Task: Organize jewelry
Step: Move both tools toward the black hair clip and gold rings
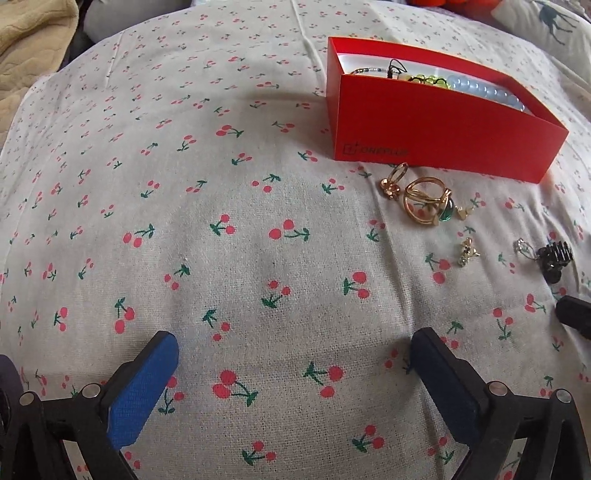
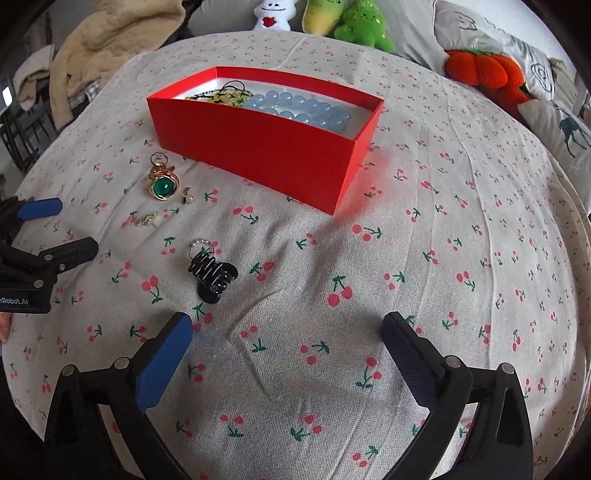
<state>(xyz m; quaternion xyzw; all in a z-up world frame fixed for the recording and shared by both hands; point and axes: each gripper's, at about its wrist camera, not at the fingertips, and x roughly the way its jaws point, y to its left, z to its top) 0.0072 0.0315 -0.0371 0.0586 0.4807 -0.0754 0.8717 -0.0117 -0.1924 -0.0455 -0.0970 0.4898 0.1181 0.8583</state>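
Observation:
A red box point(image 1: 436, 129) point(image 2: 258, 147) stands on the cherry-print cloth and holds blue beads point(image 2: 303, 107) and green beads point(image 2: 225, 98). Gold rings, one with a green stone point(image 1: 424, 203) point(image 2: 162, 184), small earrings point(image 1: 467, 251) point(image 2: 147, 218), a silver ring point(image 2: 201, 244) and a black hair claw point(image 1: 554, 258) point(image 2: 212, 275) lie on the cloth in front of the box. My left gripper point(image 1: 295, 347) is open and empty, left of the jewelry. My right gripper point(image 2: 288, 328) is open and empty, just right of the hair claw. The left gripper shows in the right wrist view point(image 2: 66, 225).
Plush toys point(image 2: 343, 18) and an orange plush pumpkin point(image 2: 484, 70) lie beyond the cloth's far edge. A beige blanket point(image 2: 110, 40) is heaped at the far left. Pillows point(image 2: 554, 122) sit at the right.

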